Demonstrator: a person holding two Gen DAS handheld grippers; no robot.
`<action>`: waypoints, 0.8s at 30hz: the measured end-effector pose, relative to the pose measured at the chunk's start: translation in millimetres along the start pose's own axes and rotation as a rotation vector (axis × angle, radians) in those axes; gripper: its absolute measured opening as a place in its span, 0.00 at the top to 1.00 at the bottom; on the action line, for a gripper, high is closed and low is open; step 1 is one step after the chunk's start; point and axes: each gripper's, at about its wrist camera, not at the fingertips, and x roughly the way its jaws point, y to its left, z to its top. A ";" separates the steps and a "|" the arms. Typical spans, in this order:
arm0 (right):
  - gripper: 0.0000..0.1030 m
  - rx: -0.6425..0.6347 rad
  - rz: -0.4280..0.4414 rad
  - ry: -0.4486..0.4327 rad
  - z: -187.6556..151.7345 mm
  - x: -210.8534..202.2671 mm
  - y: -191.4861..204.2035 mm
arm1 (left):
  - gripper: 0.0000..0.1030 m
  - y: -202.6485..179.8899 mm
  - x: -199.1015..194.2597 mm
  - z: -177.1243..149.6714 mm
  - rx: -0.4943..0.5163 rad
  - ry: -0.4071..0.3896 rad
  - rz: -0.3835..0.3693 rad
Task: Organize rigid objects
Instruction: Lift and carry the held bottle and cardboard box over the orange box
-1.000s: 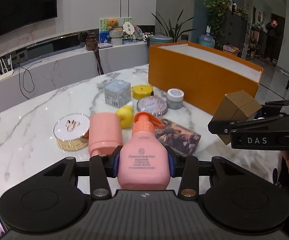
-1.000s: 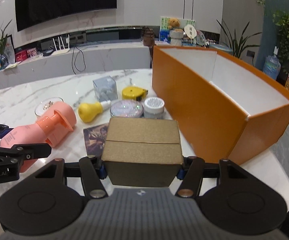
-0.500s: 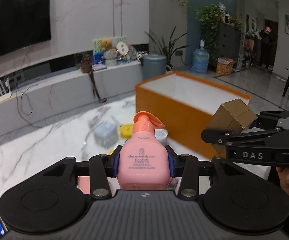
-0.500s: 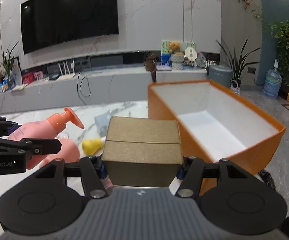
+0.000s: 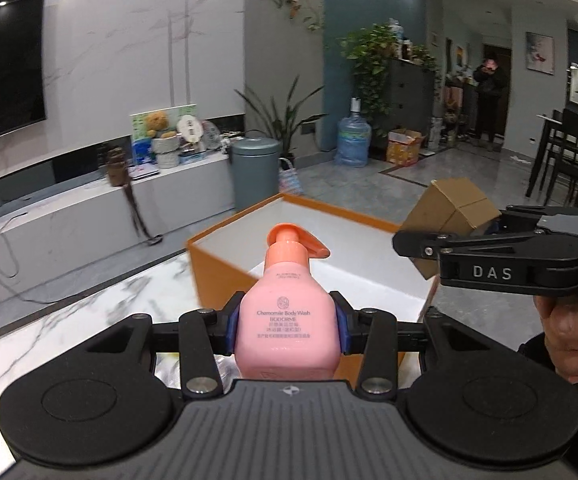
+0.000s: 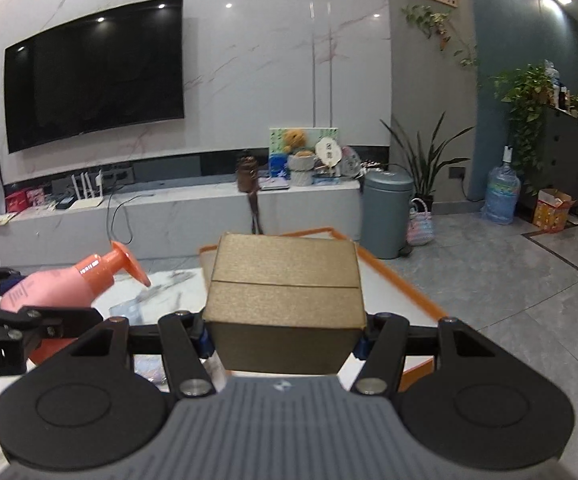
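Note:
My left gripper point(image 5: 287, 326) is shut on a pink body wash pump bottle point(image 5: 287, 312), held upright in the air in front of the open orange box point(image 5: 225, 268) with a white inside. My right gripper point(image 6: 285, 336) is shut on a brown cardboard box point(image 6: 285, 284), held above the orange box's near end point(image 6: 409, 276). The cardboard box point(image 5: 453, 208) and right gripper also show at the right of the left wrist view. The pink bottle point(image 6: 69, 284) and left gripper show at the left of the right wrist view.
The marble table point(image 5: 89, 312) lies below, most of its small items hidden by the grippers. A glimpse of a clear item point(image 6: 127, 312) shows on the table. A low white TV counter point(image 6: 169, 216) and a grey bin point(image 6: 385, 216) stand behind.
Both grippers have risen well above the table with their loads and moved toward the orange box. The table items have dropped out of view.

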 end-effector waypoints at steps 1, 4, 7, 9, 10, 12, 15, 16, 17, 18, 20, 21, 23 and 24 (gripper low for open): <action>0.43 0.004 -0.003 -0.002 2.3 2.0 -4.3 | 0.52 -1.8 6.2 4.2 0.000 0.001 -0.012; 0.43 0.019 -0.016 0.002 11.3 12.0 -18.2 | 0.52 -3.2 26.1 18.4 -0.009 0.007 -0.042; 0.43 0.040 -0.025 0.029 23.7 29.6 -29.9 | 0.52 0.0 46.7 33.6 -0.043 0.022 -0.065; 0.43 0.048 -0.030 0.056 31.1 44.5 -35.6 | 0.52 2.7 60.9 44.0 -0.079 0.042 -0.076; 0.43 0.053 -0.040 0.069 35.0 53.6 -38.4 | 0.52 3.6 68.7 49.1 -0.094 0.051 -0.078; 0.43 0.070 -0.057 0.082 40.9 66.2 -45.0 | 0.52 3.2 78.5 53.1 -0.116 0.068 -0.075; 0.43 0.080 -0.078 0.106 45.6 84.4 -51.3 | 0.52 4.8 97.0 58.6 -0.148 0.100 -0.055; 0.43 0.076 -0.086 0.118 45.4 91.4 -53.5 | 0.52 4.6 102.5 59.3 -0.156 0.115 -0.046; 0.43 0.073 -0.092 0.129 44.8 95.6 -55.4 | 0.52 2.6 106.6 59.9 -0.162 0.128 -0.038; 0.43 0.067 -0.097 0.144 44.3 101.9 -58.2 | 0.52 3.2 112.5 60.3 -0.170 0.143 -0.033; 0.43 0.046 -0.107 0.184 39.7 113.8 -63.1 | 0.52 4.9 124.7 60.8 -0.194 0.183 -0.029; 0.43 0.035 -0.109 0.209 37.1 118.8 -65.3 | 0.52 5.0 130.4 61.5 -0.206 0.204 -0.027; 0.43 0.023 -0.109 0.257 29.7 126.6 -69.4 | 0.52 2.0 140.4 61.1 -0.219 0.247 -0.016; 0.43 0.017 -0.107 0.283 25.0 130.2 -71.0 | 0.52 0.4 145.6 60.8 -0.219 0.263 -0.009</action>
